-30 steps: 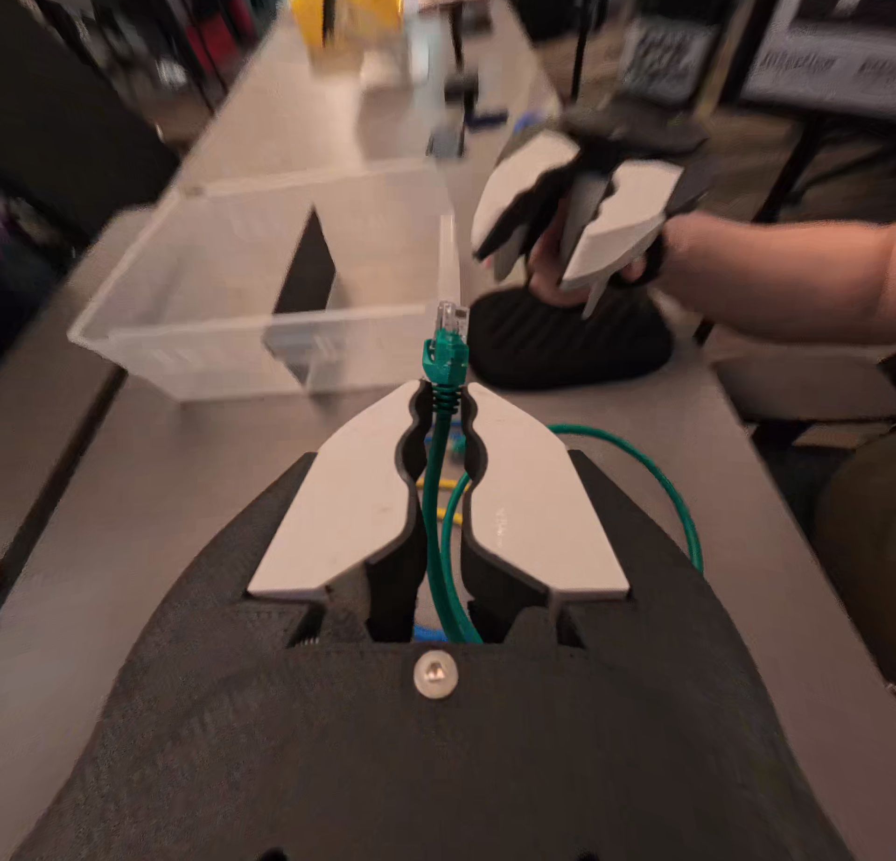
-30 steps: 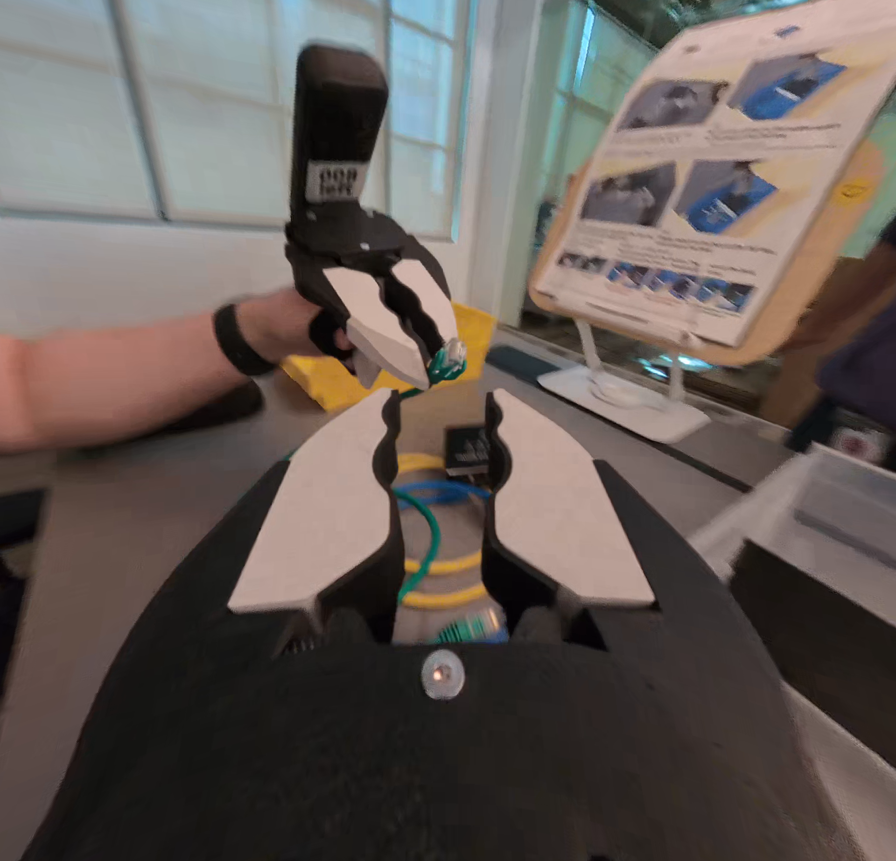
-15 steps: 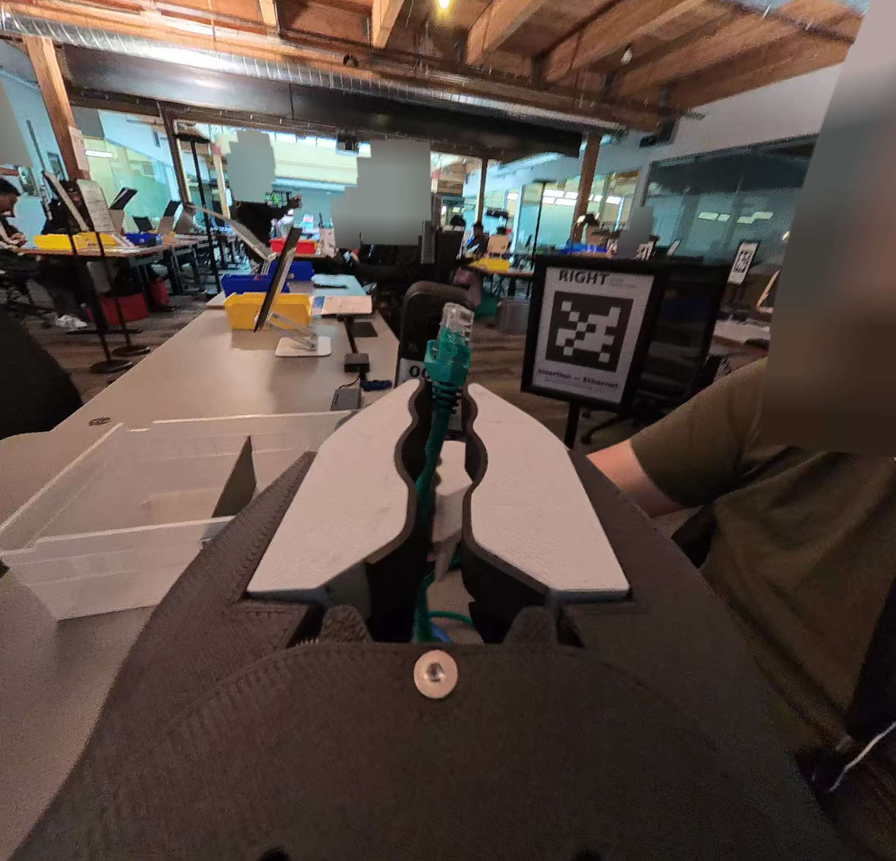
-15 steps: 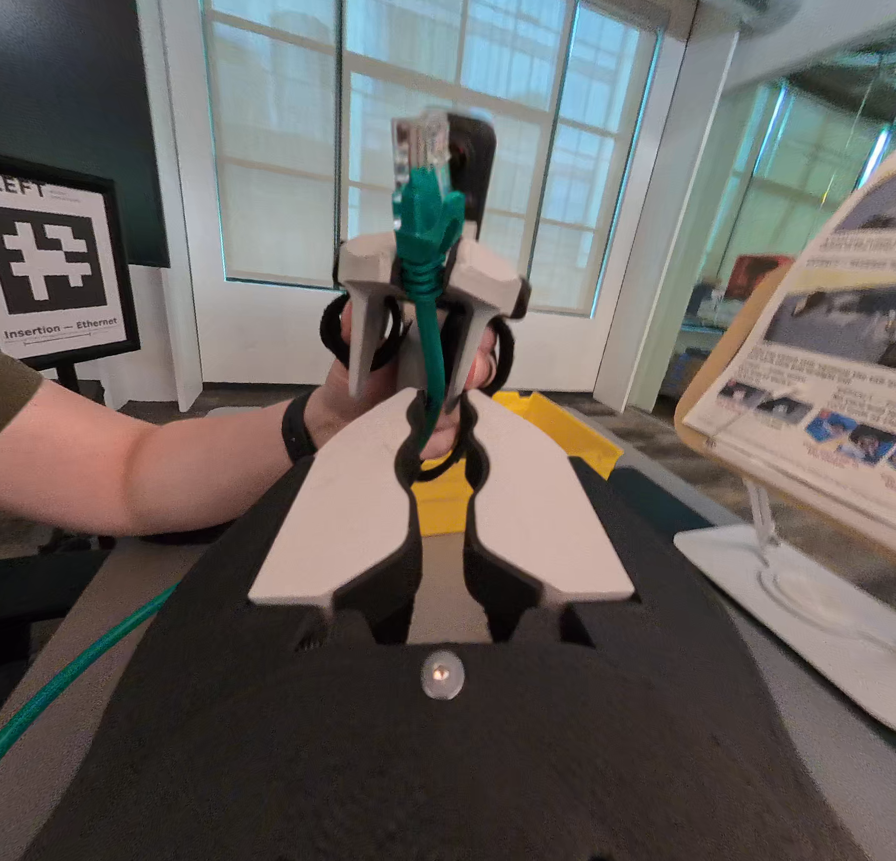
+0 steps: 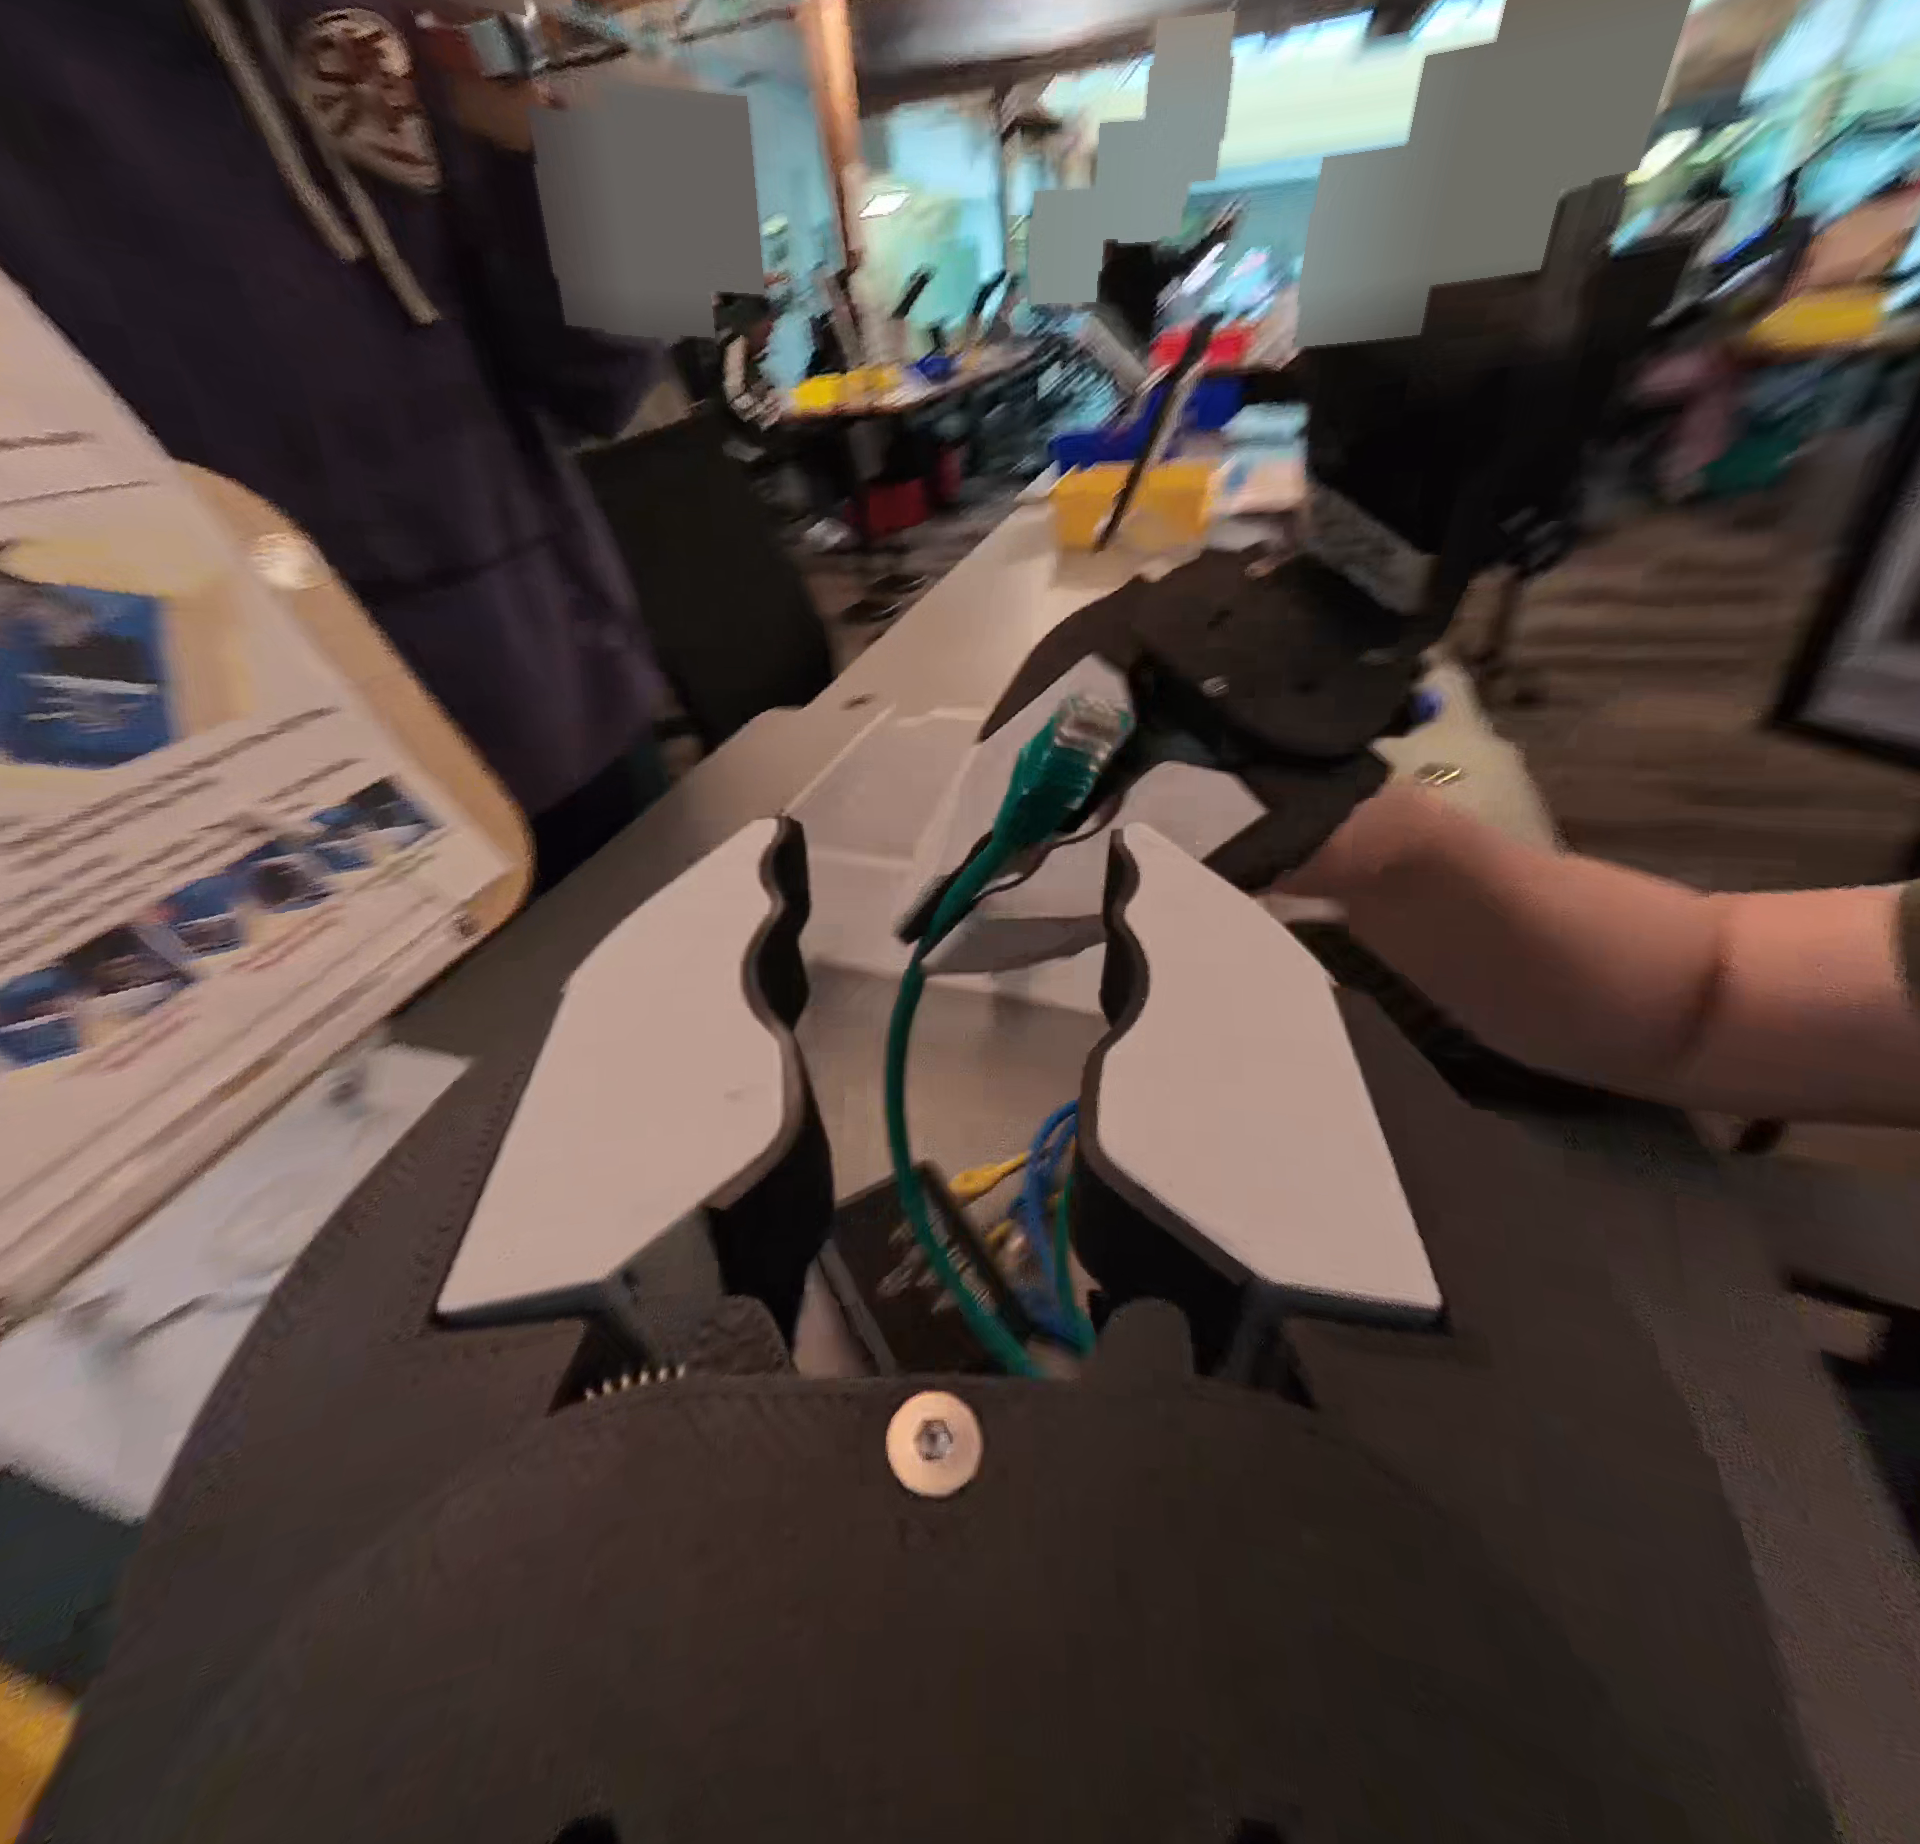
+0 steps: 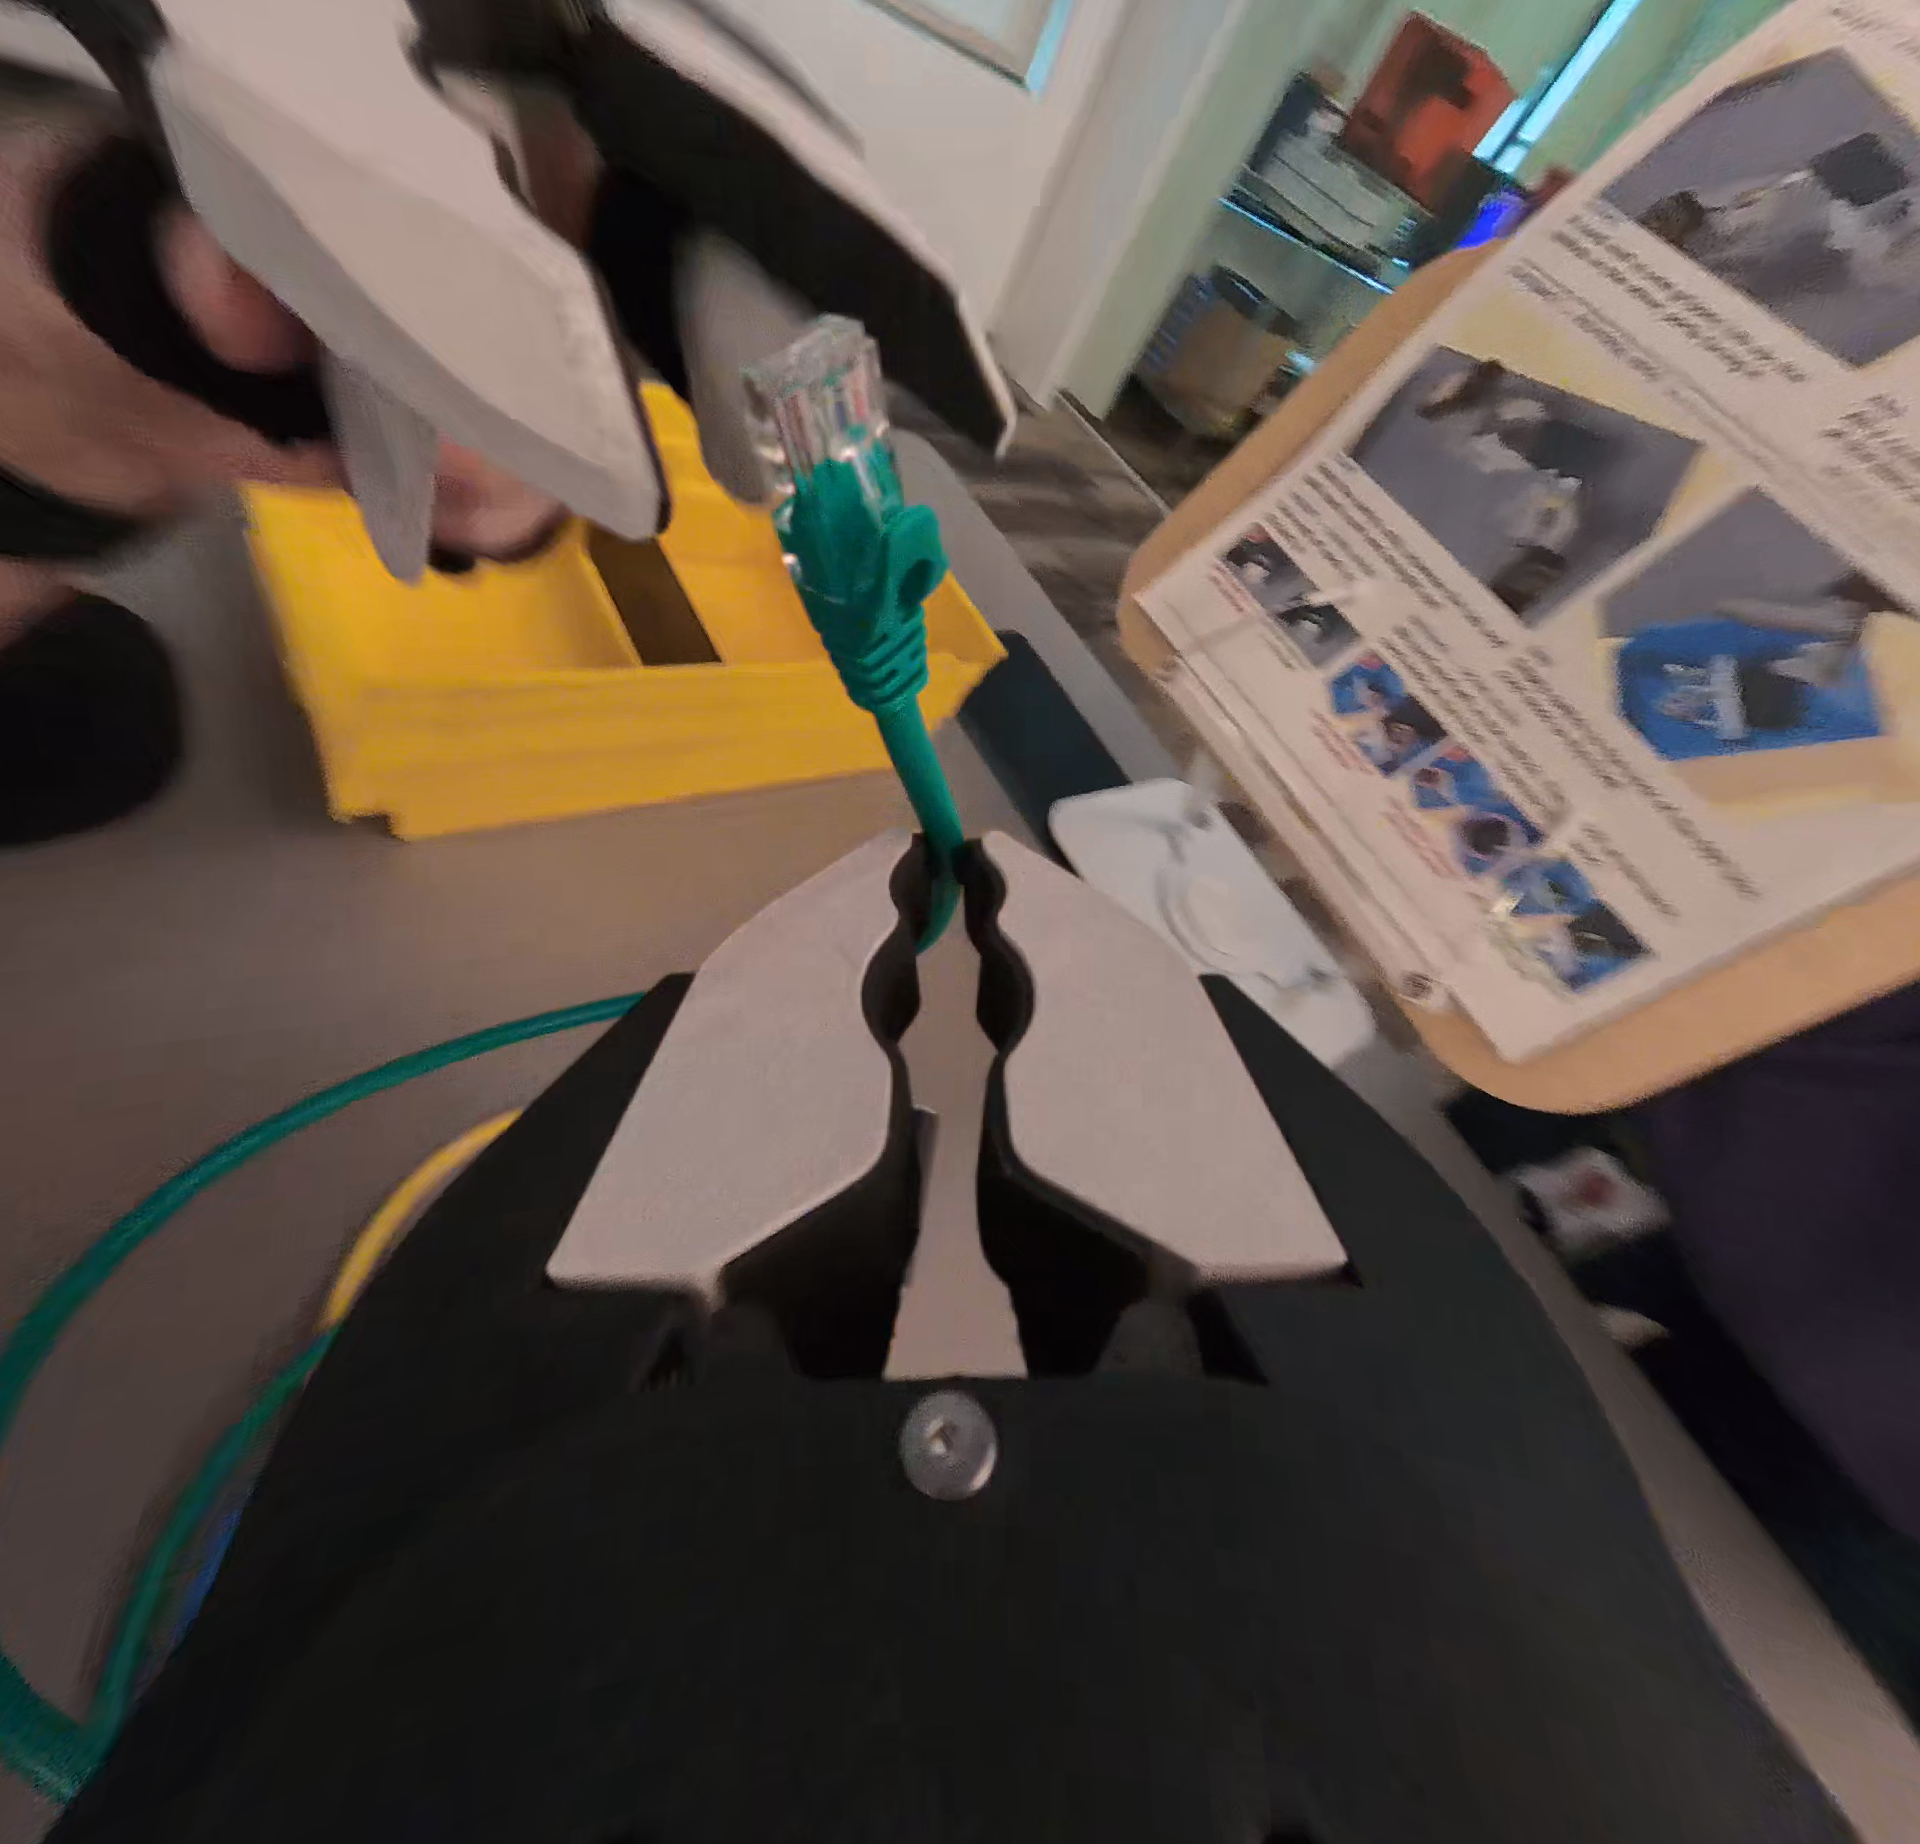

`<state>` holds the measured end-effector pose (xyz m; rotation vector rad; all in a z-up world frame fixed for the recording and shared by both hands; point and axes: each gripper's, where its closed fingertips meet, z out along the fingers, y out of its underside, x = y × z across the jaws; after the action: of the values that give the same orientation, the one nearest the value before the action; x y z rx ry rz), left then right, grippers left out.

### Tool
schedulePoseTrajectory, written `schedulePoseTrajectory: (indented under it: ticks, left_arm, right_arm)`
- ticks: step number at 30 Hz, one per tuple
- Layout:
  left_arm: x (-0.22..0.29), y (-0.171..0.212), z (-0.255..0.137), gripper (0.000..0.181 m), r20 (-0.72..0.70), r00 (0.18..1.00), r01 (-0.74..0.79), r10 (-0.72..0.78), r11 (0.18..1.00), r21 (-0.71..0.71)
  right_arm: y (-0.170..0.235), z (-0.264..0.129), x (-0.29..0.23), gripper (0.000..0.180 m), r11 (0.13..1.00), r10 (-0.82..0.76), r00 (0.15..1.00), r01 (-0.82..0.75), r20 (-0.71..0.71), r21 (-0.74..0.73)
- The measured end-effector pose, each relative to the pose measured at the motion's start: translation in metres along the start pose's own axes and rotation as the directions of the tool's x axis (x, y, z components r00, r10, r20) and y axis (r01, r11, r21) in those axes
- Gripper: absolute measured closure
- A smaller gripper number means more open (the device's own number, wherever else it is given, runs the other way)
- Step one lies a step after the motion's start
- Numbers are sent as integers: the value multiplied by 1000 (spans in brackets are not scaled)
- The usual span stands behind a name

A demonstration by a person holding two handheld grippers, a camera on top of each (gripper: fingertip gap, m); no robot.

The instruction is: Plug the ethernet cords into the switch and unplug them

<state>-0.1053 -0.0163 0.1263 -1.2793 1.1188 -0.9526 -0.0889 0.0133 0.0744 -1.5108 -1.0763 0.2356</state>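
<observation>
My right gripper point(image 6: 940, 849) is shut on the green ethernet cord point(image 6: 904, 734) just below its boot. The clear plug point(image 6: 821, 412) stands up above the fingertips. My left gripper point(image 5: 951, 838) is open and empty, its jaws wide apart on either side of the cord point(image 5: 904, 1046). The plug point(image 5: 1075, 745) is held beyond it by the right gripper's black body point(image 5: 1247, 672). The black switch point(image 5: 914, 1264) lies on the table below my left fingers, with yellow and blue cords point(image 5: 1039, 1192) at it. A left finger point(image 6: 436, 267) shows close to the plug in the right wrist view.
A poster board on a white stand point(image 6: 1558, 651) is to the right, also in the left wrist view point(image 5: 208, 807). A yellow bin point(image 6: 582, 693) sits behind the plug. A clear plastic bin point(image 5: 883, 807) is ahead. A person in a dark hoodie point(image 5: 312, 340) stands at the table's edge. Across from one pair of fingers to the other is roughly 7 cm.
My left gripper has opened and let go of the green cord. My right gripper has shut on the cord below the plug. Both views have swung down toward the table.
</observation>
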Motion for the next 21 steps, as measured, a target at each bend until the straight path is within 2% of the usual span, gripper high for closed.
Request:
schedulePoseTrajectory:
  ticks: [4, 8, 9, 10, 11, 15, 18, 21]
  left_arm:
    - [3, 1, 3, 128, 157, 975, -141, 159, 983, -120]
    - [4, 23, 10, 136, 179, 945, -215, 274, 932, -291]
    - [4, 23, 11, 140, 182, 940, -227, 287, 929, -292]
    - [7, 26, 12, 166, 156, 939, -251, 307, 920, -302]
    - [8, 30, 12, 168, 137, 936, -268, 323, 909, -319]
    - [7, 34, 13, 163, 145, 924, -287, 355, 891, -353]
    - [5, 37, 13, 168, 146, 917, -298, 372, 879, -372]
    - [5, 35, 7, 168, 116, 946, -246, 304, 901, -357]
  right_arm:
    - [2, 3, -1, 174, 992, -116, 987, 109, -111, -67]
    - [7, 4, 1, 174, 979, -183, 969, 163, -168, -123]
    - [7, 4, 0, 174, 977, -193, 966, 172, -170, -129]
    - [8, 4, 0, 174, 974, -203, 964, 181, -174, -138]
    - [9, 4, 1, 174, 970, -217, 959, 190, -183, -152]
    - [16, 8, 0, 174, 963, -234, 956, 202, -175, -180]
    - [20, 12, -1, 174, 959, -247, 955, 216, -164, -185]
    - [17, 13, -7, 174, 974, -214, 972, 204, -95, -100]
